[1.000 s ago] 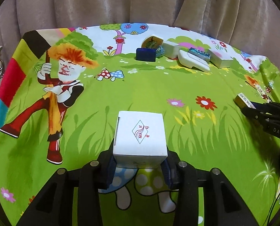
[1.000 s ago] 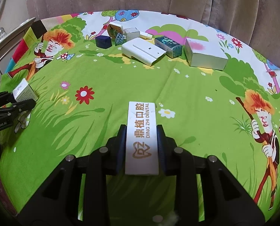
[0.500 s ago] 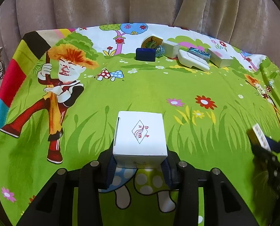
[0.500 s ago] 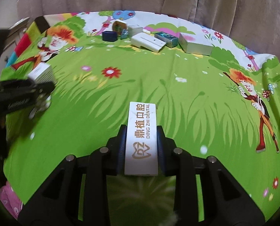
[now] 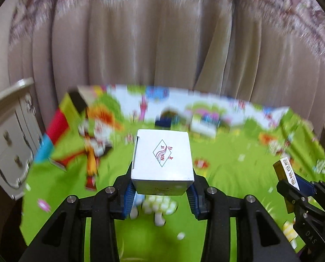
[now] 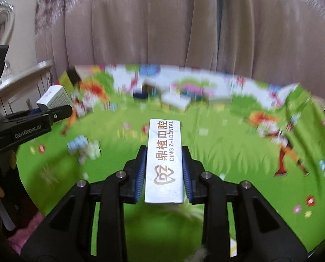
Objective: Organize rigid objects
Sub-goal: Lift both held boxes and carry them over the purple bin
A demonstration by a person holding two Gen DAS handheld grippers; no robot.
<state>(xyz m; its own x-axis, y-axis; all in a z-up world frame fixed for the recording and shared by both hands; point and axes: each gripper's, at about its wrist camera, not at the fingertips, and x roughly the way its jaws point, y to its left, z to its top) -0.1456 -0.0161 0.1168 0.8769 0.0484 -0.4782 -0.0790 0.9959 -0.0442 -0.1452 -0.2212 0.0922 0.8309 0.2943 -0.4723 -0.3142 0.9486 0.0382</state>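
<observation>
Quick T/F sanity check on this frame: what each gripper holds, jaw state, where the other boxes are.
1. The left gripper holds a white cube box with a red diamond logo. True.
2. The right gripper is empty. False: its jaws are shut on a long white box printed DING ZHI DENTAL.
3. Both held boxes are lifted off the green cartoon cloth. True, as far as the tilted, blurred views show.
4. The left gripper's jaws are wide open. False: they press both sides of the cube box.
5. The other boxes lie near the cloth's front edge. False: they sit in a blurred cluster at the far side, by the curtain.
</observation>
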